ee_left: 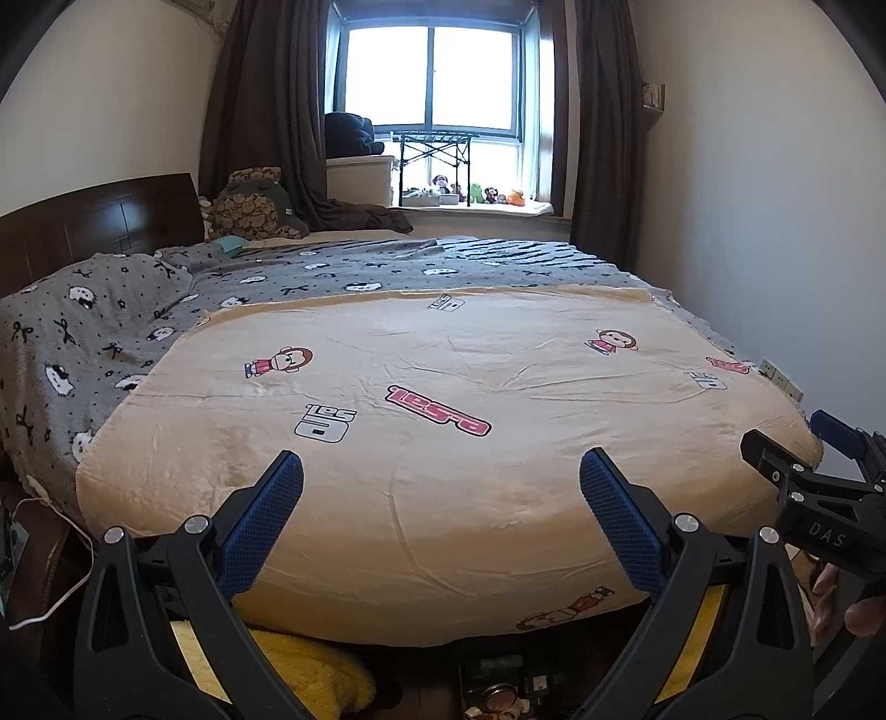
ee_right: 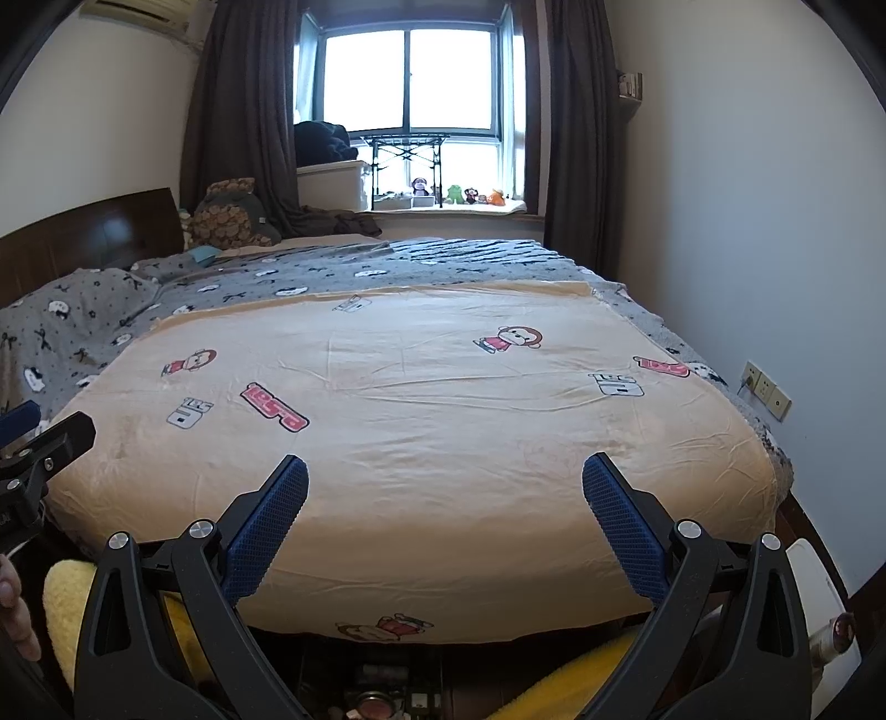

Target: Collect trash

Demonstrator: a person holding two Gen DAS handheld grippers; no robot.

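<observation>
Over the bed [ee_left: 443, 498] we are holding both tools [ee_left: 441, 476] [ee_right: 444, 479] spread and empty; no trash showing, so scanning low seems wise.

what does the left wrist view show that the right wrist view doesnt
Only the left wrist view shows a white cable hanging at the bed's left side, and the right gripper at its right edge.

Only the right wrist view shows the air conditioner high on the left wall, a white object at the bed's lower right corner, and the left gripper at its left edge.

Both share the beige blanket with monkey prints, the grey bedding, the window, a row of toys on the sill, and open, empty jaws. No obvious trash on the bed.
</observation>
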